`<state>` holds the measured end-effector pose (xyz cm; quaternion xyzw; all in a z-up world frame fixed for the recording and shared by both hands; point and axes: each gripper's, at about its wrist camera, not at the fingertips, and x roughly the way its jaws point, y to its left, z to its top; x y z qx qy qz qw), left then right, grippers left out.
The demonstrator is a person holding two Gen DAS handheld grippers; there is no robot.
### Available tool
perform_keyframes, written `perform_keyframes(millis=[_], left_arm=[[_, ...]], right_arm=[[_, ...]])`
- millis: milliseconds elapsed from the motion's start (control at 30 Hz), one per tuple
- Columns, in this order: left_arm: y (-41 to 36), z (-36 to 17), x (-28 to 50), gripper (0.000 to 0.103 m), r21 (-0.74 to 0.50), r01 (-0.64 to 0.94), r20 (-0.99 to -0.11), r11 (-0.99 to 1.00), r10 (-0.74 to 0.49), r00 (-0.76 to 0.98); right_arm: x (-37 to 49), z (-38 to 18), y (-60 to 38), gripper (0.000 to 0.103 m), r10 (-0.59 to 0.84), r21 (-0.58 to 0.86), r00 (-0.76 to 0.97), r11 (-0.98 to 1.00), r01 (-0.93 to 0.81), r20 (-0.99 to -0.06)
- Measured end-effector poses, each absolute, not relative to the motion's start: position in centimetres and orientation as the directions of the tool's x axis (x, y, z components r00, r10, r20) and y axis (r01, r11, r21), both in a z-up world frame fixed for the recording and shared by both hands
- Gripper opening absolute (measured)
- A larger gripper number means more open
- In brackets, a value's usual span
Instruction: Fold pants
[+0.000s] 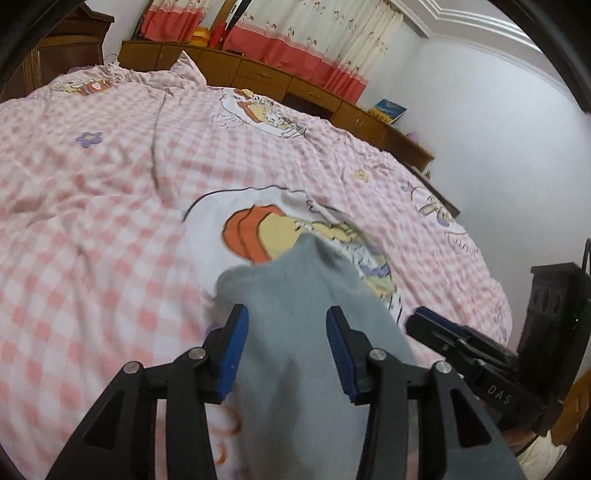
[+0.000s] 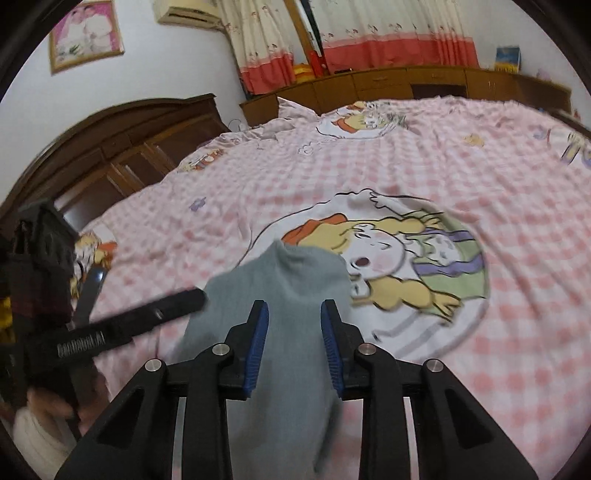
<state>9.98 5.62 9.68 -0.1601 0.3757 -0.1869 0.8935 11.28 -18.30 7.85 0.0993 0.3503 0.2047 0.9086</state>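
Pink checked bedding (image 1: pixel 110 206) with cartoon prints covers the bed, wooden cabinets (image 2: pixel 406 83) and curtains (image 2: pixel 369 33) behind it. Grey pants (image 1: pixel 291 317) lie on the bedding over a cartoon patch, folded into a narrow bundle running toward both cameras. The left tool (image 1: pixel 286 354) and right tool (image 2: pixel 293 347) sit side by side, each with fingers spread apart, grey cloth showing between them.

Your two wrist cameras sit low and close over the bed (image 1: pixel 110 221), looking across it toward the far-edge cabinets (image 2: pixel 406 81). Both views share the bedspread's cartoon print (image 2: pixel 388 258).
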Motion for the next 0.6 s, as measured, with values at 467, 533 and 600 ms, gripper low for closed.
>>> perform_keyframes(millis=[467, 533, 600], left_arm=[[4.6, 5.4, 13.7, 0.028, -0.459, 0.119, -0.657, 0.881, -0.426, 0.622], [4.7, 5.9, 13.2, 0.029, -0.455, 0.116, -0.659, 0.883, -0.422, 0.622], [4.7, 6.6, 12.4, 0.034, -0.438, 0.128, -0.665, 0.89, -0.416, 0.62]], right_arm=[[14.8, 4.5, -19.5, 0.028, 0.326, 0.246, 0.662, 0.945, -0.215, -0.674], [13.2, 6.2, -19.7, 0.028, 0.358, 0.252, 0.668, 0.934, -0.254, -0.652], [11.3, 7.5, -19.6, 0.028, 0.391, 0.247, 0.66, 0.92, -0.304, -0.642]])
